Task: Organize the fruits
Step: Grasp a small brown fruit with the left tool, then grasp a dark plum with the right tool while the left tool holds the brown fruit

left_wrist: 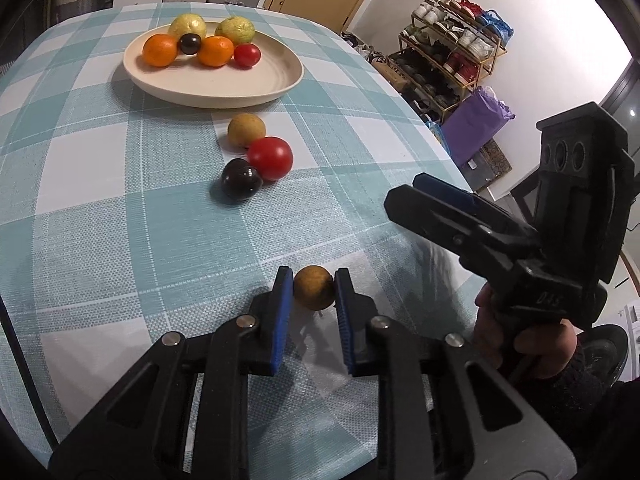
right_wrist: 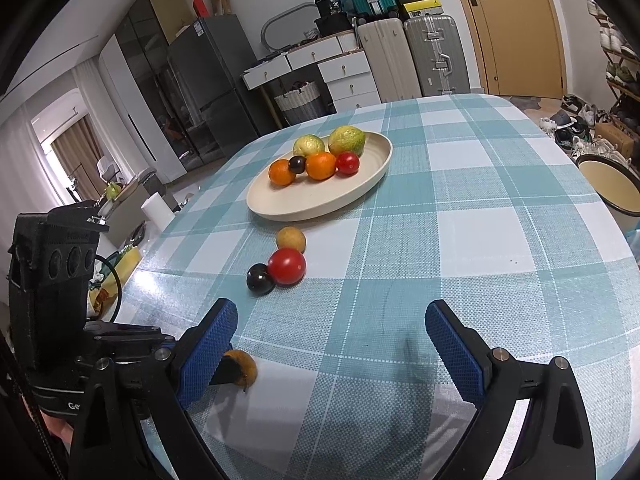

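Observation:
My left gripper (left_wrist: 314, 286) is shut on a small brown-yellow round fruit (left_wrist: 314, 289) that rests on the checked tablecloth near the table's front edge. The same fruit (right_wrist: 243, 367) shows in the right wrist view, half hidden behind a blue pad. My right gripper (right_wrist: 331, 314) stands open over bare cloth, holding nothing; it also appears to the right as the right gripper (left_wrist: 408, 192). Further back lie another brown fruit (left_wrist: 246, 130), a red tomato (left_wrist: 270, 159) and a dark plum (left_wrist: 240, 180), touching one another. A cream plate (left_wrist: 240, 96) behind them holds several fruits.
The table's right edge (left_wrist: 432, 136) drops off to a shoe rack (left_wrist: 452, 52) and a purple bag (left_wrist: 476, 120). A round cream basin (right_wrist: 608, 184) stands beside the table. Suitcases (right_wrist: 432, 56) and drawers stand at the far wall.

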{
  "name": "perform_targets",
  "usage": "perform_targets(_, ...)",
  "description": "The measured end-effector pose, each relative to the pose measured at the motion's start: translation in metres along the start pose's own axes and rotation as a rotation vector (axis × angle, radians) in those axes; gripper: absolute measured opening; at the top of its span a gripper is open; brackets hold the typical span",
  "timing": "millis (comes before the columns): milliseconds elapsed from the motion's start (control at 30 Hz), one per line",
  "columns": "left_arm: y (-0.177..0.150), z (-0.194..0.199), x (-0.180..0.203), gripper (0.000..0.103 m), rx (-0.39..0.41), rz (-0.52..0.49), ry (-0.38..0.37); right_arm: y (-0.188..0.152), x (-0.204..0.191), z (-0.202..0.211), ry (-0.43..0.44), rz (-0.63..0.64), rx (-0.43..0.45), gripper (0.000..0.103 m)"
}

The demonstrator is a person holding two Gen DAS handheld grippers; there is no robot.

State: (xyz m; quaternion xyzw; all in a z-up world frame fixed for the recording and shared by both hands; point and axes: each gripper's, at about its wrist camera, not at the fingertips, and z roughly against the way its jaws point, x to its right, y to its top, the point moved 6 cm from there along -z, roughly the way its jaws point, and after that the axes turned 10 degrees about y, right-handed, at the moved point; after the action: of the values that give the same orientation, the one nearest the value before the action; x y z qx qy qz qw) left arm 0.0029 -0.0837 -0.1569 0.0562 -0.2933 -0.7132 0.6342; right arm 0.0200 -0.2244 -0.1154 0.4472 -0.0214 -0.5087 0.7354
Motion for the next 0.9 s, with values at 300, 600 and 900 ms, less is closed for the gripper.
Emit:
perform_targets(300,0.005,0.011,-0.02,0.018,0.035,0.035,-0.006,0.001,-0.006,-0.017,0.0,-0.002,-0.046,0.097)
perform_targets(600,0.012,0.027,-0.062,0.018,0.073,0.09,0.025,0.002,-0.024,-0.041,0.069,-0.016,-0.095,0.097)
perform_targets(900,0.015,0.045,-0.108,0.018,0.104,0.178,0.032,0.004,-0.049,-0.075,0.151,-0.029,-0.151,0.086)
